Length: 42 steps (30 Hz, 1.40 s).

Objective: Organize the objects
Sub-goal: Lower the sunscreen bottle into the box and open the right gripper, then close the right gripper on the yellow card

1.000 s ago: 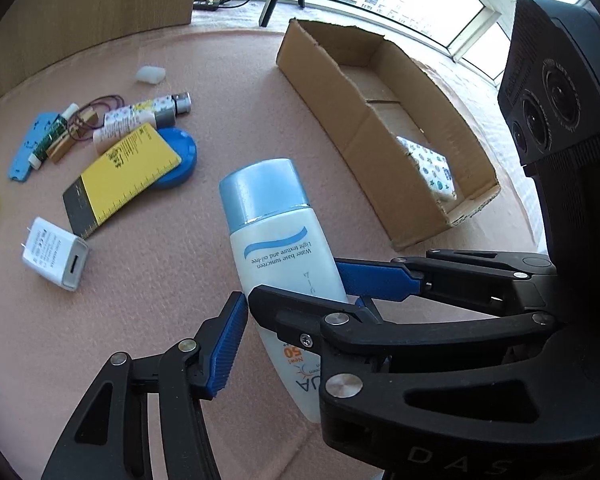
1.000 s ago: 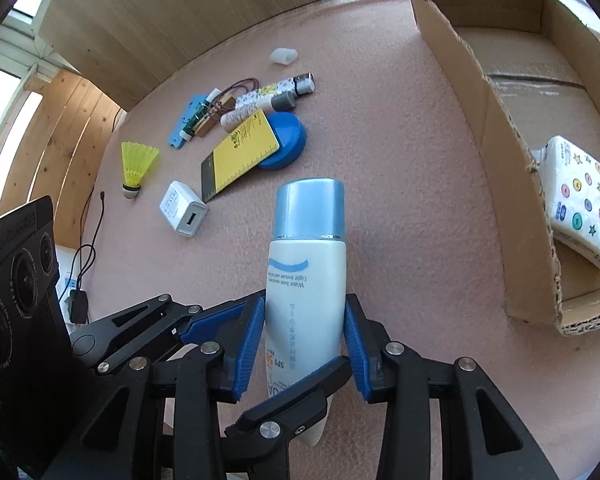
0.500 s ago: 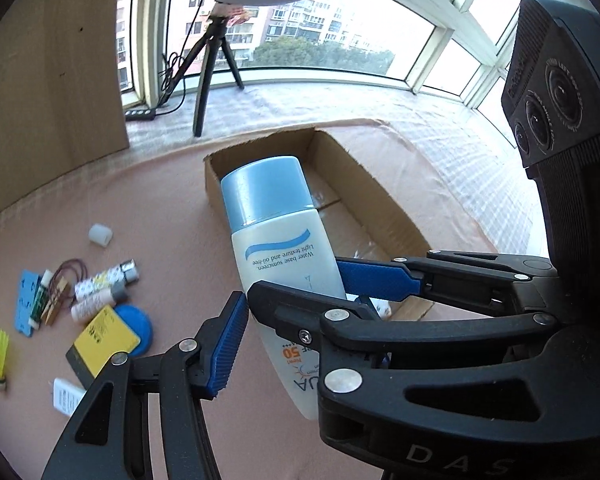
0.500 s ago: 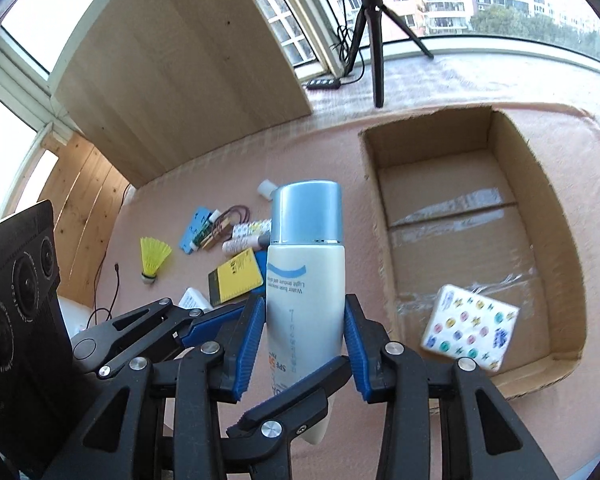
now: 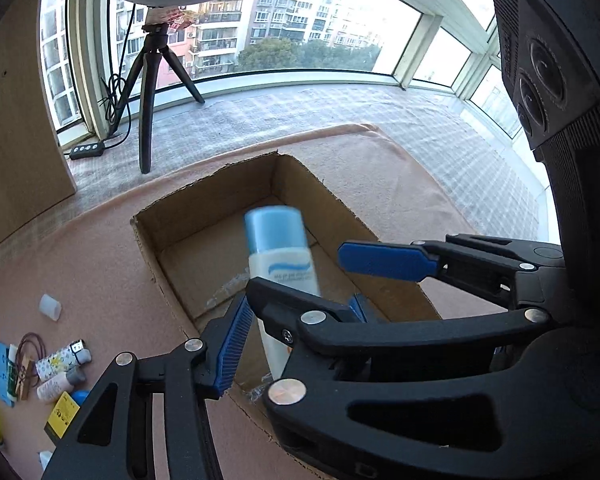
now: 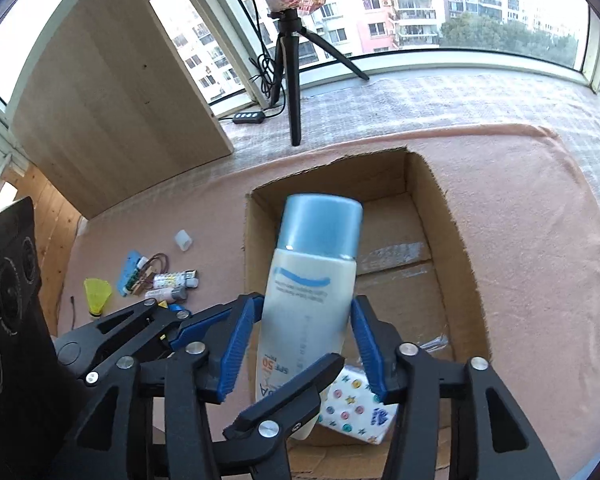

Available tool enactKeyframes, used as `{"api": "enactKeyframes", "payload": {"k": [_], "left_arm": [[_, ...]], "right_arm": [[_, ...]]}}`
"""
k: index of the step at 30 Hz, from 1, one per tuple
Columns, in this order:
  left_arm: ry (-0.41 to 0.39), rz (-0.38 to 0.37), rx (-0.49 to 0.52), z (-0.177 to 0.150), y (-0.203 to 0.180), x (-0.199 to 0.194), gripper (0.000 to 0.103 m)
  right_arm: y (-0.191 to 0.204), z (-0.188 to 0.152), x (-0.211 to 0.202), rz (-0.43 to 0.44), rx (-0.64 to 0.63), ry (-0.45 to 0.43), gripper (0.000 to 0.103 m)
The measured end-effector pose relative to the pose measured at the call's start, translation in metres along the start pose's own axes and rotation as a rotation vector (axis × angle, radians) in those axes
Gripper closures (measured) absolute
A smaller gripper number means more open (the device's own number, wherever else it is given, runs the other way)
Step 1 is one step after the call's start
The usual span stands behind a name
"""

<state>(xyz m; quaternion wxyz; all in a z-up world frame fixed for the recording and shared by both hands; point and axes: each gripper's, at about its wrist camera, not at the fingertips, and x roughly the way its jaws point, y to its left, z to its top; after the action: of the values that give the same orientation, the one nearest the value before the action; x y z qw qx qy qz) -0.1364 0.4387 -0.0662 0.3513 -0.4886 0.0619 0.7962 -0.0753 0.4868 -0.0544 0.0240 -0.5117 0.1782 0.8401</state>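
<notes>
**Sunscreen bottle over the cardboard box**

Your right gripper (image 6: pixel 306 344) points down over the open brown cardboard box (image 6: pixel 466 272). Its blue-padded jaws are opening, and the white sunscreen bottle with a light-blue cap (image 6: pixel 312 280) stands between them, blurred, with a gap visible at each pad. Your left gripper (image 5: pixel 332 300) is half open and closing; its fingers straddle the right gripper and hold nothing themselves. A white dotted packet (image 6: pixel 356 408) lies in the box's near corner. Small items (image 6: pixel 156 276) are scattered on the pink mat (image 6: pixel 540 208) left of the box.

Both grippers tilt down over the box (image 6: pixel 456 240): right gripper (image 6: pixel 300 344) opening, left gripper (image 5: pixel 312 296) closing, crossed beneath it.
</notes>
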Motion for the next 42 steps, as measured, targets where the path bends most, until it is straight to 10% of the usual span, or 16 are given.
{"api": "enactKeyframes", "payload": {"k": [17,42], "left_arm": [[-0.006,0.044,-0.029,-0.039,0.041,-0.038,0.05],[0.073,0.081,-0.397,-0.118,0.261,-0.065,0.058]], "right_arm": [[0.015,-0.006,0.0,0.01,0.032,-0.116,0.044],[0.122,-0.044,0.053,0.189,0.009,0.05,0.047]]}}
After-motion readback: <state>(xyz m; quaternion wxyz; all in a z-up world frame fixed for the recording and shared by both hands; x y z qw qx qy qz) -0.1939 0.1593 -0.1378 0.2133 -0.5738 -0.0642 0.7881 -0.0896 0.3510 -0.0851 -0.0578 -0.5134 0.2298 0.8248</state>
